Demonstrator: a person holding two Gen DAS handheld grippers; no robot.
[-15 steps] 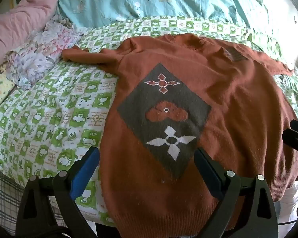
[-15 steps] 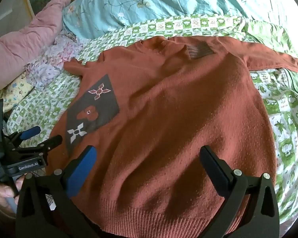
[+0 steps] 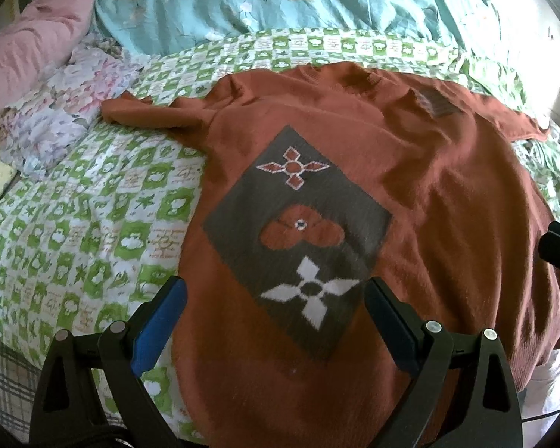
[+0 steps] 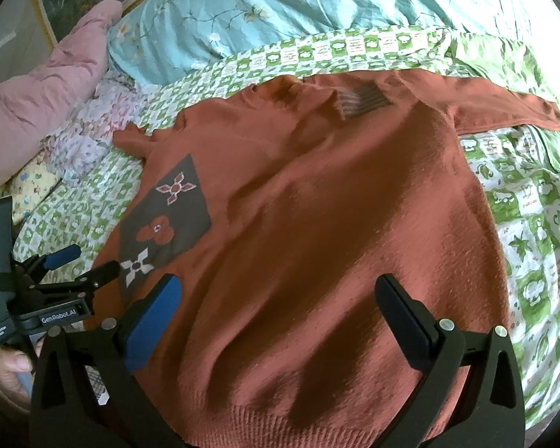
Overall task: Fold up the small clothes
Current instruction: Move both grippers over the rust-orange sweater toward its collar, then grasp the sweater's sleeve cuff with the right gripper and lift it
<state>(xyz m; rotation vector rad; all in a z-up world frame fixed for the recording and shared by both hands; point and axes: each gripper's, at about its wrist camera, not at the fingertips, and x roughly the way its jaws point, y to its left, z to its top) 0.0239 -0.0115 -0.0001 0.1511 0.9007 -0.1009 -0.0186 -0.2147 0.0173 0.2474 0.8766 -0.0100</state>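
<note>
- Sweater (image 4: 317, 224): rust-orange knit, lying flat and face up on the green-checked bedsheet (image 3: 74, 224), hem nearest the cameras, neck towards the teal duvet (image 4: 280, 11). Both sleeves are spread outward; no fold is visible yet
- Left gripper (image 3: 276, 321): tongs released, jaws wide apart, hovering over the lower part of the grey diamond patch (image 3: 298, 231); nothing held
- Right gripper (image 4: 280, 313): likewise spread and empty, above the hem area at the sweater's middle
- Risk: the knit looks soft and stretchy; pinching a single layer at the hem would likely drag the top layer alone and leave the back bunched
- Risk: the left sleeve (image 3: 149, 115) lies crumpled near the floral cloth (image 3: 56, 112); folded as it lies, it may trap creases
- Risk: the hem hangs near the bed edge; an uneven lift by the two hands could slide the garment off
- Risk: the sheet beneath could be caught along with the knit
</note>
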